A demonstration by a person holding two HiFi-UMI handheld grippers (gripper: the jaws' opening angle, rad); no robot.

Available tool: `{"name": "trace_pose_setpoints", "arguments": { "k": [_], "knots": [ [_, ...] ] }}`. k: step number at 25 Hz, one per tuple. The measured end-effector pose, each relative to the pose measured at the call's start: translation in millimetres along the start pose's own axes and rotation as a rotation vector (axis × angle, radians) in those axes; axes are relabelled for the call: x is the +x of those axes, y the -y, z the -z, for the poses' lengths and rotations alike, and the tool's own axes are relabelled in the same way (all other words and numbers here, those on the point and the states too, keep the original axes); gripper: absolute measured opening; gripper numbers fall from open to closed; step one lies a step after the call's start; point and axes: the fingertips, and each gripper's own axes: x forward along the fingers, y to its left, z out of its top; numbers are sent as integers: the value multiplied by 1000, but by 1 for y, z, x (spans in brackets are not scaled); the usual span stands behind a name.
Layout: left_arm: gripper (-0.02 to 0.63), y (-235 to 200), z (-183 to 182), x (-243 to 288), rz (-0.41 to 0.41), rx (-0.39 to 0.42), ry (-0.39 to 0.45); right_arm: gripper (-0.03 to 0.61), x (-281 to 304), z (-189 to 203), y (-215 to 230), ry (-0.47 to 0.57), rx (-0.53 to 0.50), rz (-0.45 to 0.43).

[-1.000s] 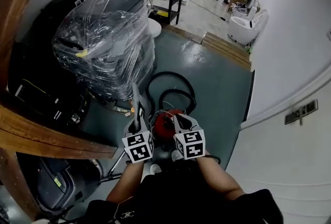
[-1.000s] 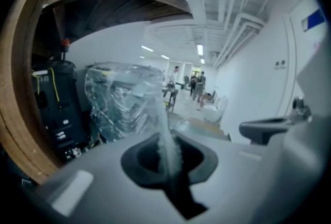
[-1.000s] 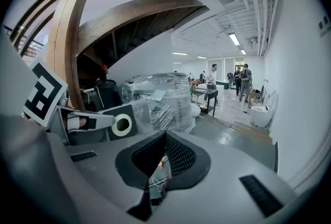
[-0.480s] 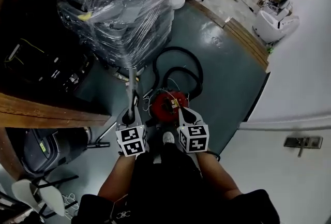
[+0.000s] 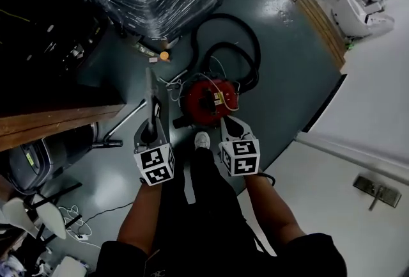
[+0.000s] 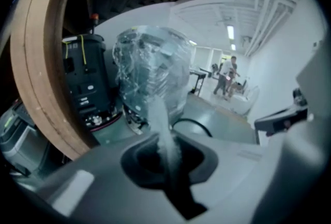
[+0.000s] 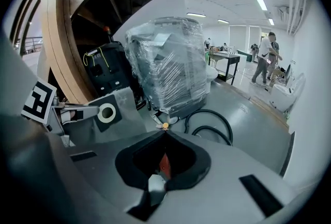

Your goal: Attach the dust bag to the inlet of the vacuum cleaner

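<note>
While left tongs (image 5: 152, 127) clamp one dust bag (image 5: 151, 91), one vacuum cleaner (image 5: 206, 101) stands near

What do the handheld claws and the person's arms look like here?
Both the left claw and right claw have pale grey tapering bodies, each carrying a white cube with black square markers. No cables show. The person wears black short sleeves.
</note>
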Motion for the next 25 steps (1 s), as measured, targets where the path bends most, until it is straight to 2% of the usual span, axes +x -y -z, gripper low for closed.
{"name": "trace_pose_setpoints", "arguments": {
  "k": [9, 15, 18, 22, 25],
  "knots": [
    [25, -25, 125, 93, -36, -42, -99, -2, 105, 73, 20, -74, -2, 15],
    [25, -34, 190, 126, -43, -84, -136, 0, 159, 109, 34, -112, -45, 58],
    [25, -35, 219, 134, -34, -108, -160, 105, 183, 124, 43, -142, -81, 71],
    [23, -29, 257, 145, 19, -126, -207, 161, 207, 144, 56, -170, -91, 102],
    [23, -29, 278, 151, 13, -134, -236, 175, 215, 154, 59, -203, -88, 102]
  ]
}}
